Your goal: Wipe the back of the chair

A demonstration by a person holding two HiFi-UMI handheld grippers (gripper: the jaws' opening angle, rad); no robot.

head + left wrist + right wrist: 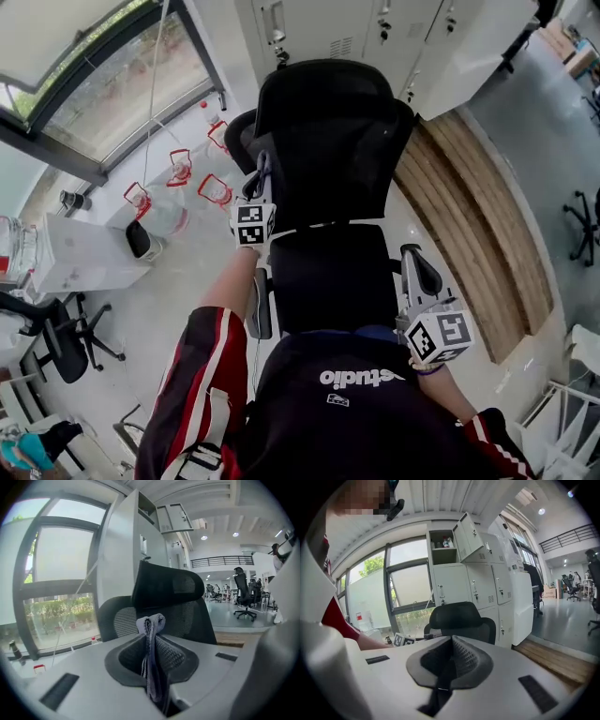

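A black mesh office chair stands in front of me, its headrest farthest away and its seat nearest. My left gripper is shut on a folded grey cloth and sits at the left edge of the chair back. In the left gripper view the cloth sticks up between the closed jaws, with the headrest just behind it. My right gripper is shut with nothing in it, beside the right armrest. In the right gripper view the whole chair stands ahead of the right gripper.
Several clear water jugs with red handles stand on the floor left of the chair. White lockers rise behind it. A wooden platform runs along the right. A white box and another black chair are at the far left.
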